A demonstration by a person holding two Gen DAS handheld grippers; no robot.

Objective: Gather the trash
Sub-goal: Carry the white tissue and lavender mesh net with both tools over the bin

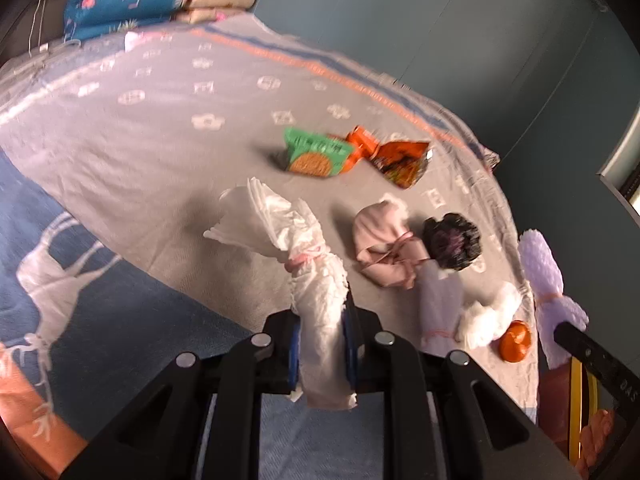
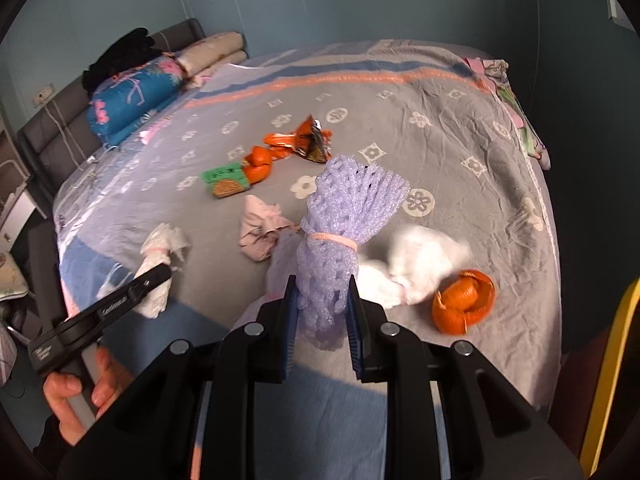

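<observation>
Trash lies scattered over a grey bedspread with white flower prints (image 2: 400, 128), and two pieces are already gripped. Left gripper (image 1: 322, 344) pinches a crumpled white tissue bundle tied with a pink band (image 1: 304, 264) between its blue pads; the bundle rises toward 12 o'clock from the jaws, off the bedspread. Right gripper (image 2: 322, 312) is clamped on a lilac foam fruit net cinched by a pink rubber band (image 2: 340, 216), which also stands up at 12 o'clock from the fingers.

In the left wrist view, a pale pink tied cloth wad (image 1: 384, 248) sits at 2 o'clock from the tissue bundle, touching a dark crumpled black lump (image 1: 452, 242) on its 3 o'clock side. At 12 o'clock from these lie a green snack packet with an orange circle (image 1: 316, 152) and an orange-and-black foil wrapper (image 1: 400, 158), just beside each other.

In the right wrist view, loose white tissue (image 2: 416, 264) rests at 3 o'clock from the net, with a curled orange peel (image 2: 464, 300) just beside it at 4 o'clock. A second peel (image 2: 258, 166) lies against the green packet at 11 o'clock. A person's hand (image 2: 80, 392) holds the left gripper's handle at 8 o'clock. A blue floral folded quilt (image 2: 132, 92) sits at the far 10 o'clock end of the bed.
</observation>
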